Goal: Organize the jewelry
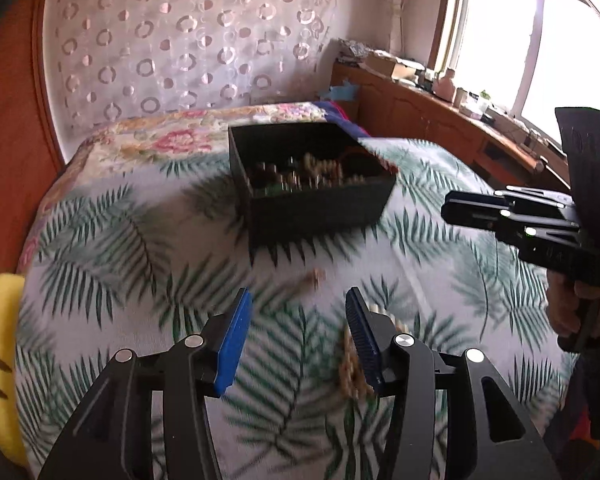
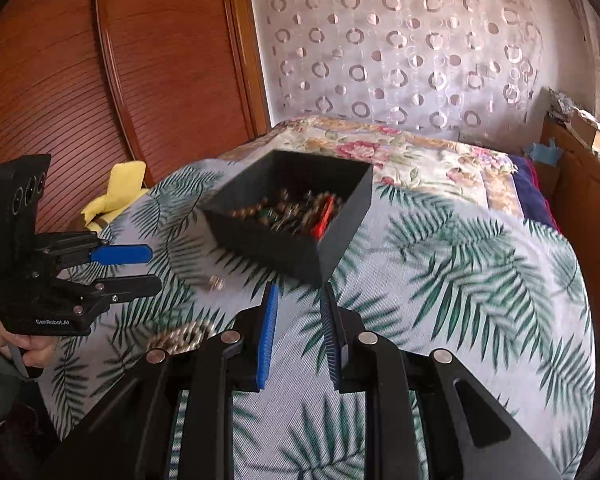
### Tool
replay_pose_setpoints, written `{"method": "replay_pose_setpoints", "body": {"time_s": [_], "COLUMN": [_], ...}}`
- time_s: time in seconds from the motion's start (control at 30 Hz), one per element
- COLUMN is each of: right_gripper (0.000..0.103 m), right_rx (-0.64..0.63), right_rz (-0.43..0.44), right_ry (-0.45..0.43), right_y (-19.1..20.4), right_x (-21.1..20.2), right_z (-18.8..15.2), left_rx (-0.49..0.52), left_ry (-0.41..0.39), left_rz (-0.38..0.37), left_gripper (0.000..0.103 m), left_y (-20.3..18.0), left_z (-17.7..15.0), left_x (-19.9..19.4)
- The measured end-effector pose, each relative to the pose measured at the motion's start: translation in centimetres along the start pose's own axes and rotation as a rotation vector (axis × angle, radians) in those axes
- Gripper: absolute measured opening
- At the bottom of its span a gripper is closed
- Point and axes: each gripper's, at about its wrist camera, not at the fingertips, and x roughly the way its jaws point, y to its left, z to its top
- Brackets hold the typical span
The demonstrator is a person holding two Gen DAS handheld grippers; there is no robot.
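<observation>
- We hold our left gripper (image 1: pixel 298 332) low over the leaf-print bedspread (image 1: pixel 132 248), its jaws parted and empty; the blue pads (image 1: pixel 232 344) touch nothing.
- A pale beaded bracelet (image 1: pixel 350 372) lies on the cloth just beside and partly behind the left gripper's right-hand finger, not between the pads. A smaller beaded piece (image 1: pixel 314 278) lies farther on, between the bracelet and the black box (image 1: pixel 320 208).
- Our right gripper (image 2: pixel 298 336) shows a narrow gap with nothing in it, well short of the box.
- The box sits ahead on the bed, already heaped with beads and a red piece.
- To do this step well, we judge that the left gripper should shift sideways until the bracelet sits squarely between the pads, then settle onto the cloth before closing.
- The soft bedspread gives, so we should press lightly and avoid pinching fabric along with the beads.
- Both views are blurred; we should steady before closing.
</observation>
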Motion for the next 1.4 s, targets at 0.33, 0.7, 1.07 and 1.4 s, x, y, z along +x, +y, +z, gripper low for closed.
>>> {"method": "replay_pose_setpoints", "body": {"time_s": [0.33, 0.7, 1.07, 1.4], "right_gripper": [0.024, 0.024, 0.024, 0.024], "right_rx": [0.004, 0.012, 0.005, 0.001], "right_rz": [-0.001, -0.003, 0.011, 0.013], "right_ry": [0.005, 0.009, 0.046, 0.05], "right_y": [1.7, 1.8, 2.6, 2.7], "right_x": [-1.4, -2.1, -0.5, -0.4], "right_z": [-2.1, -2.9, -3.9, -4.0], "left_rx": [0.009, 0.055, 0.054, 0.055], "left_ry": [0.05, 0.072, 0.076, 0.042], "left_rz": [-0.044, -0.005, -0.035, -0.058], "left_gripper": [0.024, 0.02, 0.013, 0.003], "left_y": [-1.3, -2.4, -2.7, -2.6], "left_z": [-3.1, -3.3, -3.4, -2.9], "left_x": [-0.2, 0.9, 0.8, 0.0]}}
